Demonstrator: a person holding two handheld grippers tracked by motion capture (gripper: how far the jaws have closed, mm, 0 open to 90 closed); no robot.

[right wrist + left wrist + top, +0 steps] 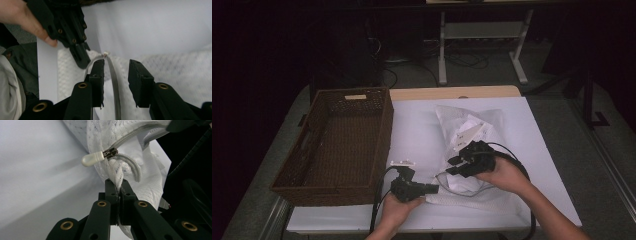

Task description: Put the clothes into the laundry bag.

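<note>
Left gripper (119,185) pinches the white mesh bag (147,182) fabric; right gripper (116,71), jaws apart, straddles its zipper (113,82). White-covered table (422,130), dark room; bag's long axis runs away from both grippers.

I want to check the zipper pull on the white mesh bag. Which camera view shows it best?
The left gripper view: the zipper pull is close and sharp, its white tip sticking out above the left gripper, shut on the mesh bag. The right gripper view gives a small, blurred glimpse. In the high view it is too small to tell.
</note>
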